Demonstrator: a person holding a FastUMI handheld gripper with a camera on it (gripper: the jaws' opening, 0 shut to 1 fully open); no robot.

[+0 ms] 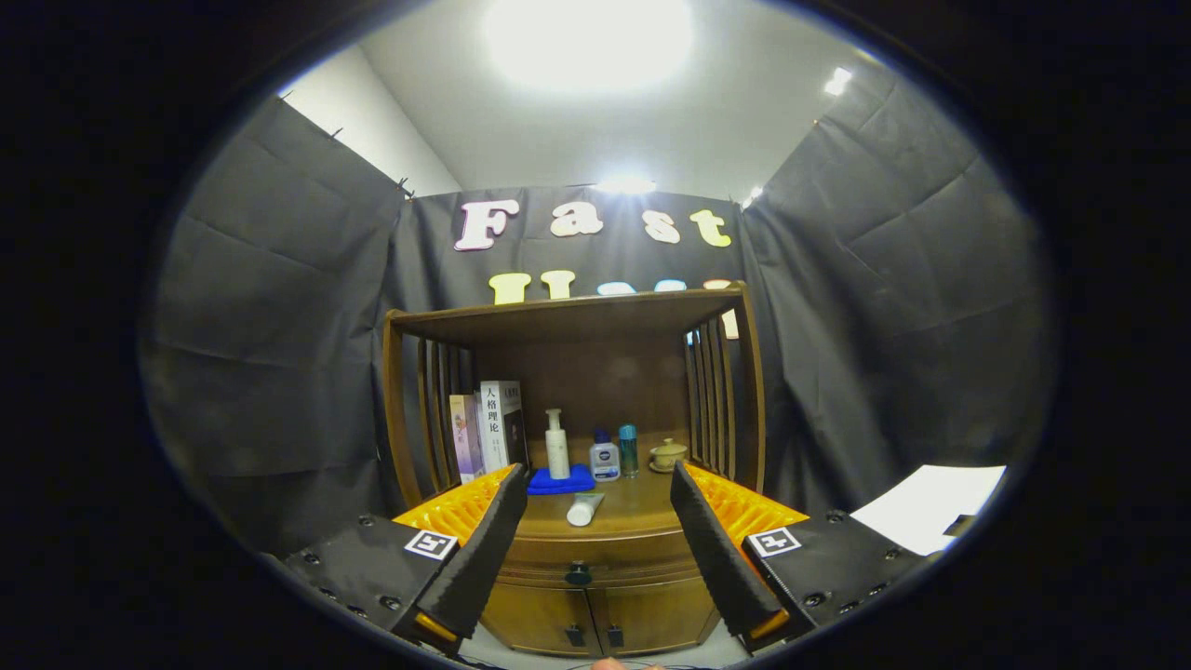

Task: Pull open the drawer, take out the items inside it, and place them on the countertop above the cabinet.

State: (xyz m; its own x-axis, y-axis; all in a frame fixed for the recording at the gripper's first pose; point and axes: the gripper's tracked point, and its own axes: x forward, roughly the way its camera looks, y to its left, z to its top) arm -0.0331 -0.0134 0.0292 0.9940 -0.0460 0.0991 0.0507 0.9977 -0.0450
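Note:
A wooden cabinet [577, 596] stands straight ahead, some way beyond my fingers. Its drawer [595, 558] is shut, with a dark knob [578, 574] at its middle. The countertop [623, 512] above it carries a white tube [583, 509] lying on its side near the front, a folded blue cloth [561, 480], a white pump bottle [556, 446], a small clear bottle [604, 458], a teal bottle [629, 449] and a lidded cup [668, 454]. My gripper [595, 549] is open, fingers spread wide with nothing between them; the drawer knob shows in the gap.
Several books [488, 430] stand upright at the countertop's left, under a wooden shelf top [568, 316] with slatted sides. Two lower doors [595, 619] sit under the drawer. A white sheet [930, 507] lies off to the right. Black cloth walls surround the cabinet.

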